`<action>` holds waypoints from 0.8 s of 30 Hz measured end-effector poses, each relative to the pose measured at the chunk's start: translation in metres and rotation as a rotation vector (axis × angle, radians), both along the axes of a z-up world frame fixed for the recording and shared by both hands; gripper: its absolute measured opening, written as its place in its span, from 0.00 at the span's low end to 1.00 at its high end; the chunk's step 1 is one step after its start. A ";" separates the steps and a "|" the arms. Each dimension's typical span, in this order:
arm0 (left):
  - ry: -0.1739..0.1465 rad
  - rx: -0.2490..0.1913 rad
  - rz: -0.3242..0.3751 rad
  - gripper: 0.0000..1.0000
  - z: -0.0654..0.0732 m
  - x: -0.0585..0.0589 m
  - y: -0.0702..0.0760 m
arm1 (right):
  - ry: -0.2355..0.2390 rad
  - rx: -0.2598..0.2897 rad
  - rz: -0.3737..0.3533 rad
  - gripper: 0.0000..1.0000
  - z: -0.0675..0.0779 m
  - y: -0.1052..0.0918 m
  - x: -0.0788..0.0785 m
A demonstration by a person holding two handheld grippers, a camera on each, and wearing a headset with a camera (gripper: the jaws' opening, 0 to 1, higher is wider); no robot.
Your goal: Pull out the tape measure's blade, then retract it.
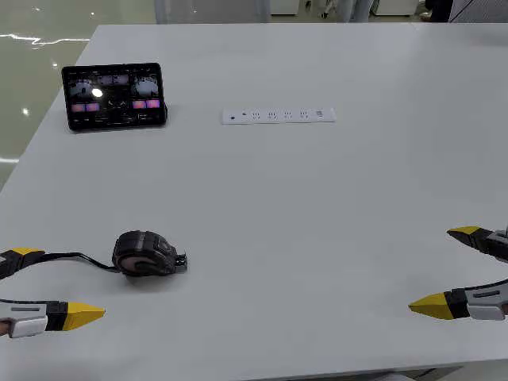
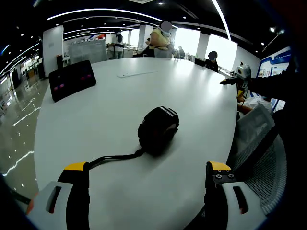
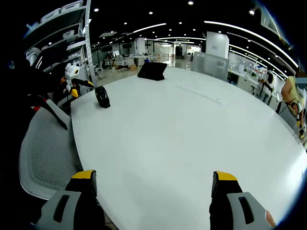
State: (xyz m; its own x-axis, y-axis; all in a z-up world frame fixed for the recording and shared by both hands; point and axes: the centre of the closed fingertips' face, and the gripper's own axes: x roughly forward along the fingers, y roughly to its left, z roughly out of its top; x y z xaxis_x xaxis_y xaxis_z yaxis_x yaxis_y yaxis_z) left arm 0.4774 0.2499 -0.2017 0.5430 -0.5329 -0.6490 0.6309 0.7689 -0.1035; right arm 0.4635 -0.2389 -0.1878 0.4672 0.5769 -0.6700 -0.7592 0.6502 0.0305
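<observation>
Tape measure point(image 1: 145, 254) sits lower left, open white table point(image 1: 317, 198) all around. Left gripper point(image 1: 63, 283) and right gripper point(image 1: 432, 268) flank the bottom corners, both spread wide, gripping nothing.

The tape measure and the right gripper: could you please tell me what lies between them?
In the head view, the stretch of white table between the tape measure and the right gripper is bare.
</observation>
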 end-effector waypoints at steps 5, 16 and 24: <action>-0.008 0.000 -0.002 0.99 0.001 0.002 0.002 | 0.009 -0.007 0.004 0.99 -0.001 -0.001 -0.001; -0.004 -0.004 -0.008 0.99 0.002 0.003 0.001 | 0.012 -0.014 0.006 0.99 -0.001 -0.002 0.001; -0.043 0.000 -0.024 0.99 0.006 0.006 0.003 | -0.006 -0.017 -0.006 0.99 0.001 -0.003 0.007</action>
